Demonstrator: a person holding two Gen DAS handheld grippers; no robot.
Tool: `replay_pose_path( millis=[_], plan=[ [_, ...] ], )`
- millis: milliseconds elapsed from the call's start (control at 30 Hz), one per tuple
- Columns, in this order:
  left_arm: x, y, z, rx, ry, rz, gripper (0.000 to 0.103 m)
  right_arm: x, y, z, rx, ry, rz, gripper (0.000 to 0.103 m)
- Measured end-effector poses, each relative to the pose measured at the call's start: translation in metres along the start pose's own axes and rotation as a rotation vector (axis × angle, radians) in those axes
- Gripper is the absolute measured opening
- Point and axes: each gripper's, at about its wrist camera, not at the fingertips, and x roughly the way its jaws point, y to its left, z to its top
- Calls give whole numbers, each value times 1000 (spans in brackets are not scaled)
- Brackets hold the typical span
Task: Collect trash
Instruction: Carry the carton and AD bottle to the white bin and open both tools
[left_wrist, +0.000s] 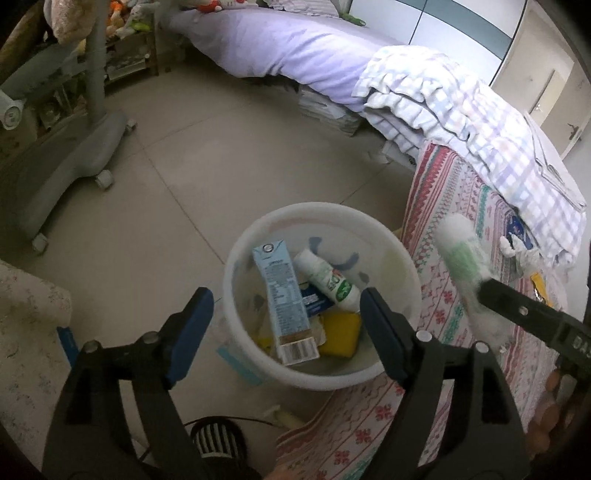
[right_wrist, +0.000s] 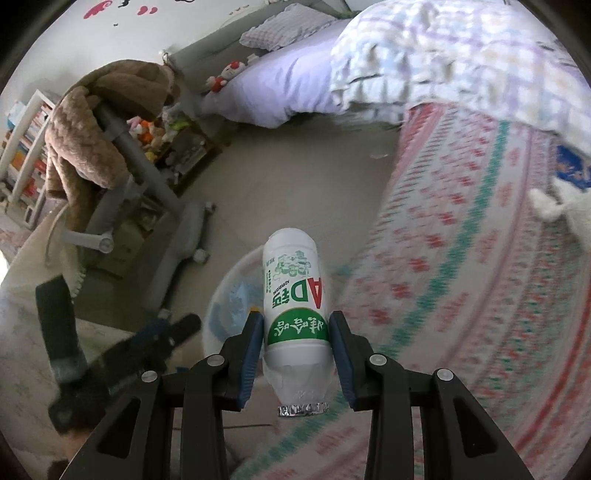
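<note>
Trash already fills my round white plastic bin (left_wrist: 321, 376); right gripper (right_wrist: 295, 334) clamps a white green-labelled bottle (right_wrist: 293, 295), left gripper (left_wrist: 286, 325) gapes empty.

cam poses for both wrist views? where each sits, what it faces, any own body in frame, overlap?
Left wrist: sits on the left tool, open and empty, looking down into the white bin with a carton and a bottle inside; a bit of hand shows at the bottom edge.
Right wrist: sits on the right tool, shut on the AD bottle, facing floor and bed; the left tool shows at lower left.
Shared: bin, held bottle, patterned bedspread, chair base.
</note>
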Motion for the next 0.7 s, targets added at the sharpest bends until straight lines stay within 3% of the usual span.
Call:
replay_pose_path(
  millis=[267, 300, 333, 400, 567, 700],
  plan=[
    [-7, 8, -2, -14, -13, 55, 82, 33, 19, 0, -3, 19, 14, 39],
    [-7, 10, -3, -22, -8, 65, 83, 34, 18, 0, 1, 18, 23, 43],
    [-7, 11, -3, -27, -4, 69, 83, 35, 17, 1, 10, 21, 21, 55],
    [-8, 11, -4, -35, 4, 79, 86, 29, 14, 1, 27, -3, -3, 67],
    [-20, -4, -6, 11, -38, 124, 97, 1, 3, -2, -2, -28, -101, 67],
    [-31, -23, -9, 52, -63, 137, 98, -28, -14, -4, -1, -47, -171, 69]
  ],
)
